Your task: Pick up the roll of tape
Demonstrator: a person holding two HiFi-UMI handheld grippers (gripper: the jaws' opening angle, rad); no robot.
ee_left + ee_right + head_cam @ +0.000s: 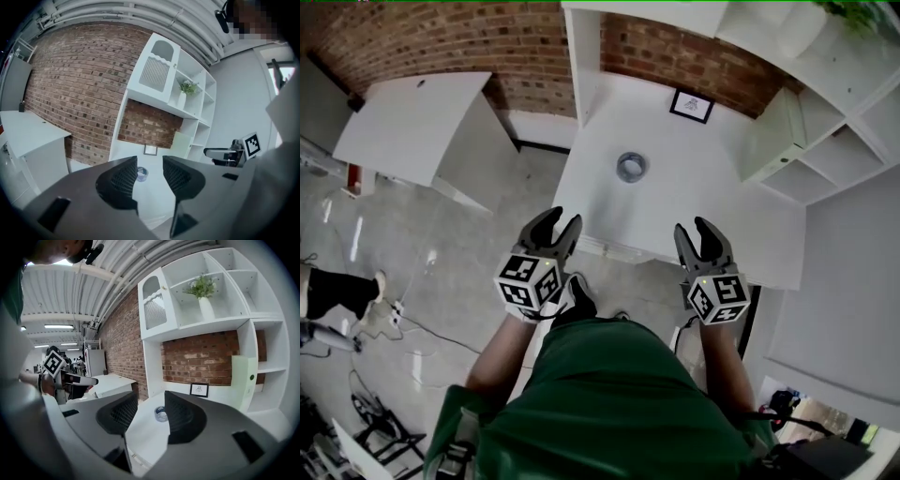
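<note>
A grey roll of tape (631, 167) lies flat on the white desk (712, 206), toward its back middle. It shows small between the jaws in the left gripper view (142, 174) and in the right gripper view (161, 414). My left gripper (559, 228) hangs open just off the desk's front left edge, nothing between its fingers. My right gripper (697, 234) is open too, held over the desk's front edge, well short of the tape.
A small framed picture (691, 105) leans at the back of the desk against the brick wall. White shelving (825, 141) rises on the right. Another white table (408, 122) stands to the left, with cables on the concrete floor (403, 319).
</note>
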